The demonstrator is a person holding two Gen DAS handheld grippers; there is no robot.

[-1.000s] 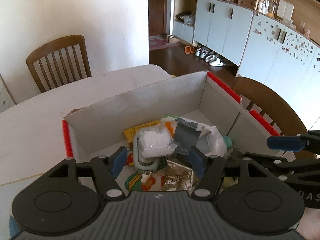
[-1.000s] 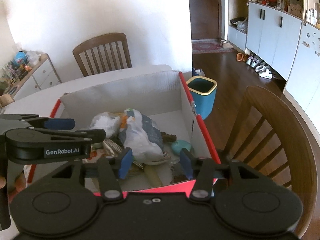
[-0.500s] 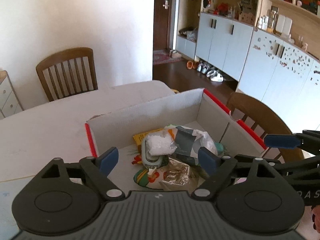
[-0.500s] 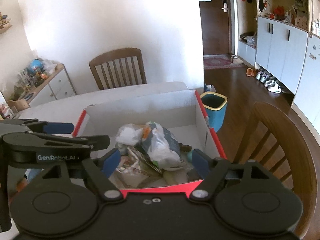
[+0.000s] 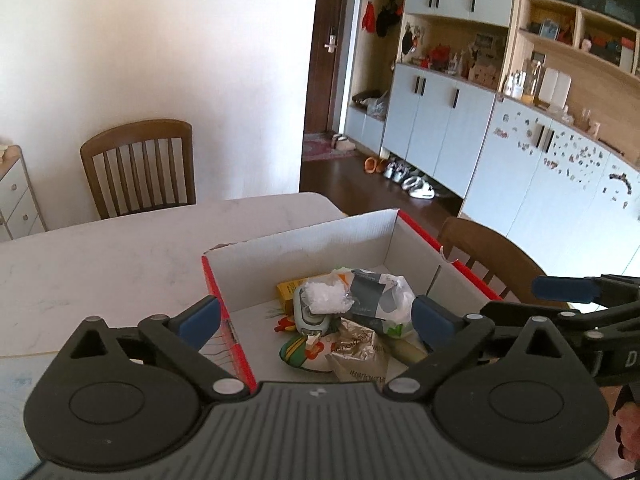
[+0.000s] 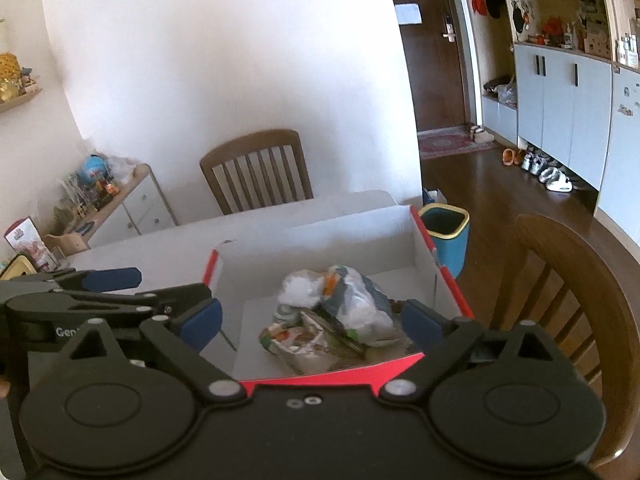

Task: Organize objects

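Note:
A red-edged cardboard box [image 5: 304, 240] stands on the white table [image 5: 120, 248]. It also shows in the right wrist view [image 6: 320, 236]. In it lie a grey and white plastic bag [image 5: 380, 292], a clear bag of white crystals [image 5: 325, 297], a yellow packet [image 5: 289, 290] and a foil pouch [image 5: 356, 350]. My left gripper [image 5: 316, 318] is open and empty, raised above the box's near side. My right gripper [image 6: 310, 318] is open and empty above the box's near edge. Each gripper shows at the edge of the other's view.
A wooden chair [image 5: 138, 168] stands at the table's far side and another [image 6: 568, 292] to the right of the box. A blue bin [image 6: 446, 228] stands on the floor beyond the box. A low cabinet with toys [image 6: 116, 204] is at the left wall.
Both grippers have opened wider and drawn up and back from the box. The things in the box now look smaller and lie still.

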